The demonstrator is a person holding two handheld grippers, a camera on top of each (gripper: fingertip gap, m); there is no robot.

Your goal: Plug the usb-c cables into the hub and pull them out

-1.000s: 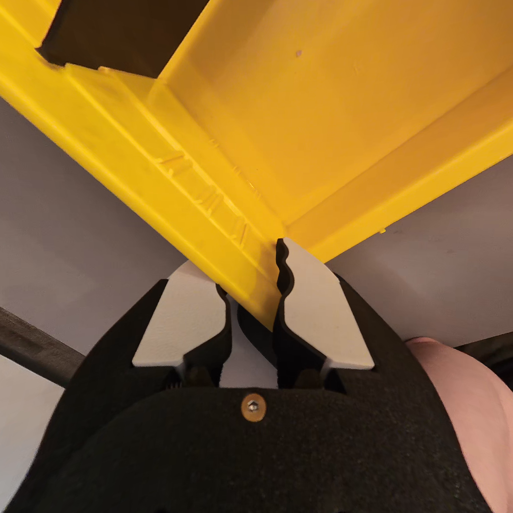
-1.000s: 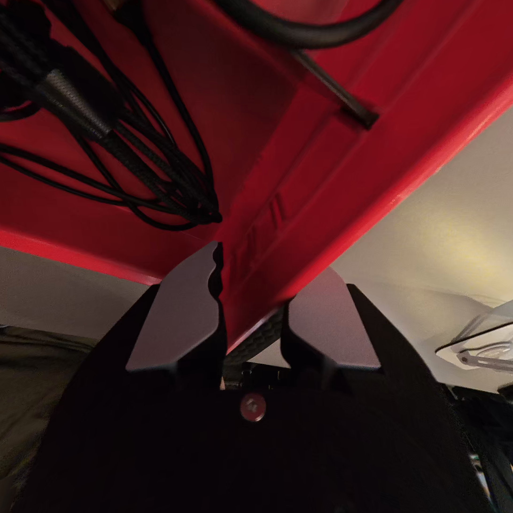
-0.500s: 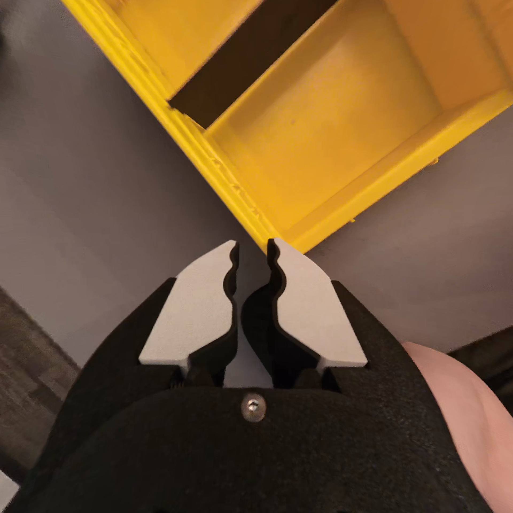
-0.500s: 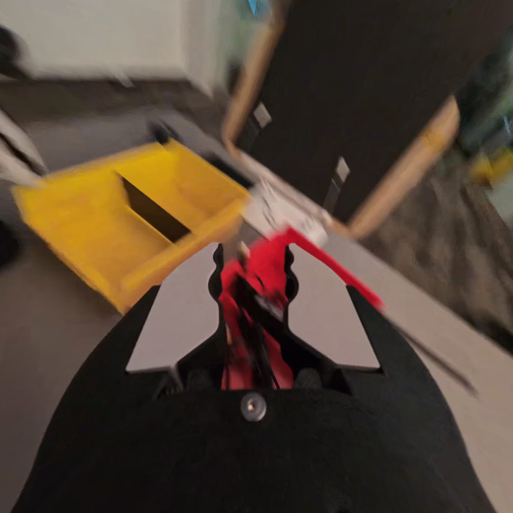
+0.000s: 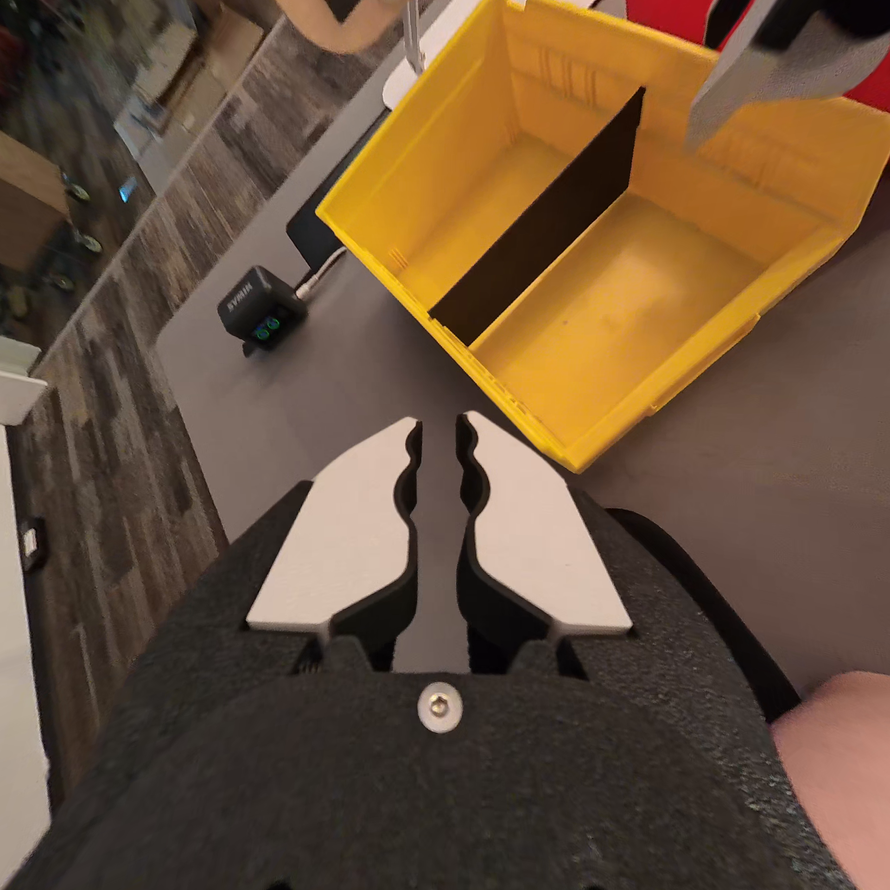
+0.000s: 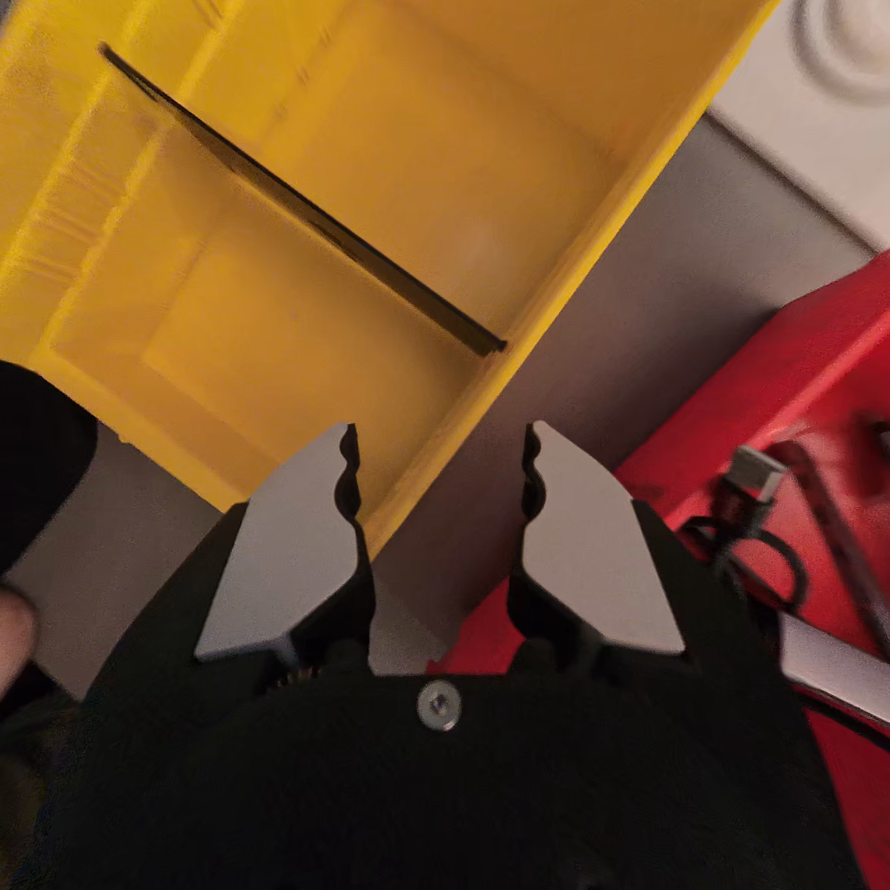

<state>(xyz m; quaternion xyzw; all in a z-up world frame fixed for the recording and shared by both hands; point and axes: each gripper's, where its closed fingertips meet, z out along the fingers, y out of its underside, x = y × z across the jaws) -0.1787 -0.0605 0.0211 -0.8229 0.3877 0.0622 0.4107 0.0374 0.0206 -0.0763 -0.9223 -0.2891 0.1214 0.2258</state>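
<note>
The left gripper (image 5: 438, 424) hangs above the grey table (image 5: 337, 395). Its jaws stand only a little apart, with a narrow slot between the two light fingers (image 5: 366, 505), and nothing is in the slot; only bare table shows through it. At about 1 o'clock from its tips lies the yellow bin (image 5: 602, 269), tilted in the view and split in two compartments by a black divider (image 5: 544, 226). Both compartments look empty of things. At about 11 o'clock, well apart from the bin's near corner, stands a small black box with green lights (image 5: 262, 308), and a white cable (image 5: 320, 277) runs from it toward the bin. At the upper right edge a grey finger of the right gripper (image 5: 770, 72) hovers over the bin's far side.

In the right wrist view, the right gripper (image 6: 440, 428) has its jaws wide open and holds nothing. Between its fingers (image 6: 289, 544) show the yellow bin's rim and the table. At 3 o'clock from its tips lies the red bin (image 6: 770, 385), and in it black usb-c cables (image 6: 751, 544) lie in loops, one with a grey metal plug (image 6: 756, 472). I cannot tell where the hub is; the picture is blurred there.
</note>
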